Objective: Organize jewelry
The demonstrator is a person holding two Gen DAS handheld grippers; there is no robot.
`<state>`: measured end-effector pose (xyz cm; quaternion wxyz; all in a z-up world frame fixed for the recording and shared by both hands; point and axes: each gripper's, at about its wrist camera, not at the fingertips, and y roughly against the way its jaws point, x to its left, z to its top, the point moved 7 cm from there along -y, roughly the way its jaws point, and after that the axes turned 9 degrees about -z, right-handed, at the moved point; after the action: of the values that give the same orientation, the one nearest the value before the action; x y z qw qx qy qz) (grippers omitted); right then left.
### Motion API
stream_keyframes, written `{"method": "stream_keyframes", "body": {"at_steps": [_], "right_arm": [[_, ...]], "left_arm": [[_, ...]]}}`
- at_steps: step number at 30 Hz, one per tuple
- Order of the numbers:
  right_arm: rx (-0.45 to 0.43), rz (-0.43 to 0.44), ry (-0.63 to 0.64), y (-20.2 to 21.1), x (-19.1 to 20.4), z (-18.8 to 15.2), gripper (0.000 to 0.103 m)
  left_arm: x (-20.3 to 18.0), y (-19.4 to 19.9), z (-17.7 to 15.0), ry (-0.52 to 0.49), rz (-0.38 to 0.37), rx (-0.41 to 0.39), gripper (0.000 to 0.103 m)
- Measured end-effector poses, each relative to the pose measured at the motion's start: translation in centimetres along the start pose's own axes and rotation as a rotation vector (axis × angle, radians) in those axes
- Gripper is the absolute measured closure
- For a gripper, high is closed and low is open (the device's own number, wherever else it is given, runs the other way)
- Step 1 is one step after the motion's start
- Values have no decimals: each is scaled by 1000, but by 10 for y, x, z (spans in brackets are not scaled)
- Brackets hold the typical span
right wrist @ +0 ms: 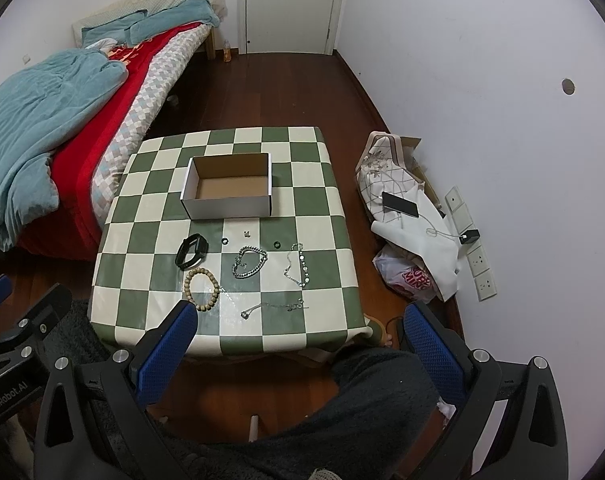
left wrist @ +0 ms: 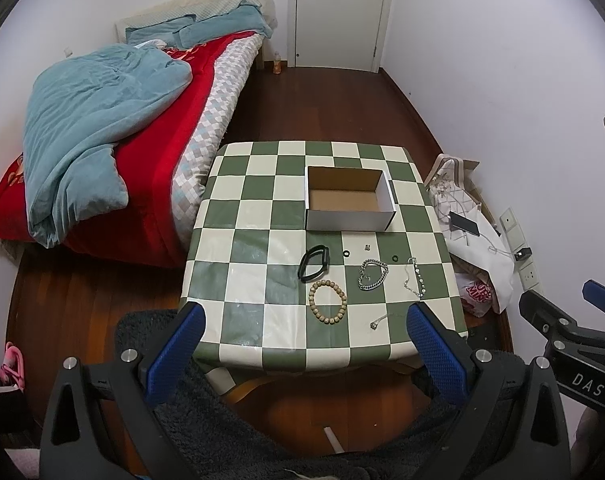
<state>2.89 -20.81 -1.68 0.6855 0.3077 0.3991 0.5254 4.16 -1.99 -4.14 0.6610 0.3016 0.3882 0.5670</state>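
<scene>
The jewelry lies loose on the checkered tabletop (right wrist: 318,208): a wooden bead bracelet (right wrist: 201,290), black band (right wrist: 192,251) and silver chain bracelet (right wrist: 249,262). Behind it sits a cardboard box (right wrist: 227,206) holding nothing. Left tongs (left wrist: 304,344) and right tongs (right wrist: 300,344) hover released at the near edge, short of the pieces

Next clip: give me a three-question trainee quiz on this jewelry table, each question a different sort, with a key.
1. True or false: the cardboard box already holds jewelry.
2. Which lies nearest the wooden bead bracelet? A) black band B) phone C) door
3. Fill in: both tongs, left and right, are ____ and hold nothing.

Key: 1 false, the box is empty; 2 A; 3 open.
</scene>
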Motion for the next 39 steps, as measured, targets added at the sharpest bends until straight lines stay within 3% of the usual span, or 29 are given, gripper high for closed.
{"method": "stream_keyframes", "body": {"at_steps": [10,18,20,22,25,33,39], "right_arm": [[-28,30,-73,-8,-5,5,0],[12,20,-195,-82,-28,12,0],[32,9,-197,-105,-28,13,2],[64,9,-194,-132,-26,11,21],[135,14,-192,-178,-20,6,33],[304,-1,-182,-283,-4,-26,36],[375,16,-178,-326,9,-42,36]], "left_arm": [[15,-14,-1,6,25,-33,0],[54,-76,25,7,222,-51,0],[66,-99,27,4,264,-27,0],[78,-125,23,-3,299,18,0],[89,-166,9,-15,326,110,0],[90,-260,-42,4,276,354,0],[80,-301,-64,36,220,460,1]]}}
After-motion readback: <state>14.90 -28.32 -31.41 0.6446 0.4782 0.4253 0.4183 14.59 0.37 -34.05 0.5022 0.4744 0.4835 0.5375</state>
